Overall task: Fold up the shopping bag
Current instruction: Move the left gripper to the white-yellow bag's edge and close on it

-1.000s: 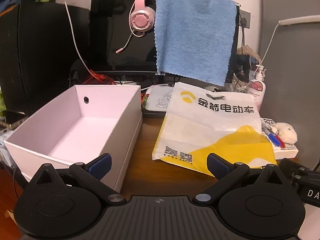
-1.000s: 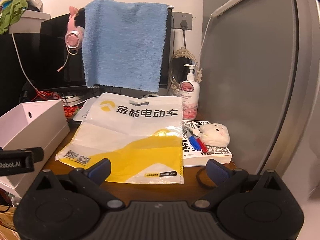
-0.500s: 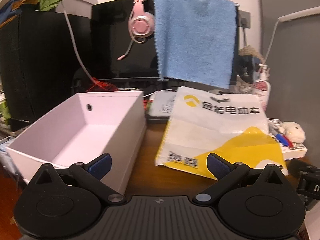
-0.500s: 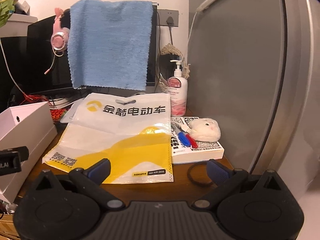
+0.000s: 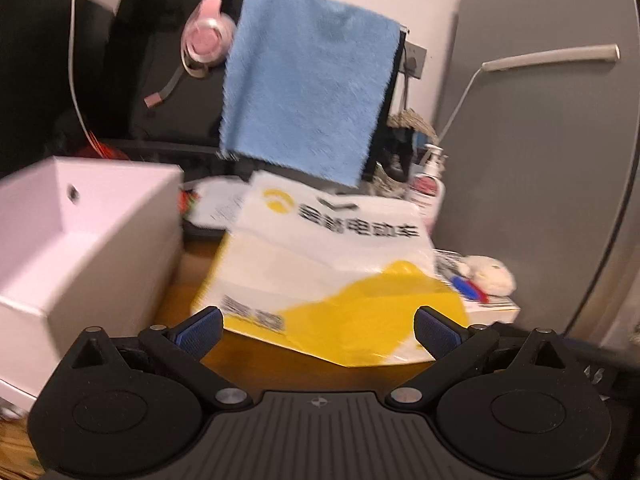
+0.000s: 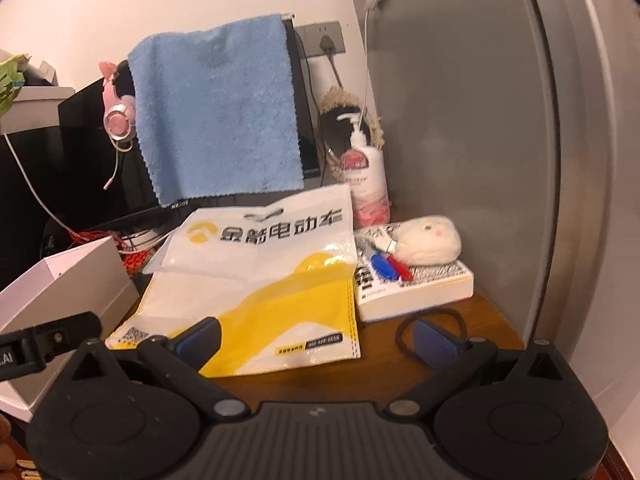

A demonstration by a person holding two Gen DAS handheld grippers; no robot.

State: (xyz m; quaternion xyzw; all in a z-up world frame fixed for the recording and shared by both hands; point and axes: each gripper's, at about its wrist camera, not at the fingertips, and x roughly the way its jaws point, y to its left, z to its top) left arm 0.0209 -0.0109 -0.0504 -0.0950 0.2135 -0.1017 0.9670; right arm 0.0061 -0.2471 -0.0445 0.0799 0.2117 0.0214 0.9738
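The shopping bag (image 5: 332,264) (image 6: 256,280) lies flat and unfolded on the wooden tabletop (image 6: 384,368), white at its far printed end and yellow at its near end. The left gripper (image 5: 318,326) hovers with jaws spread wide and holding nothing, the bag's near yellow edge lying between and just beyond them. The right gripper (image 6: 316,338) is likewise released and empty, its left jaw over the bag's near edge, its right jaw above a black hair tie (image 6: 404,340). Left of the jaws stands a white box (image 5: 80,248); ahead to the right lies a book (image 6: 416,288).
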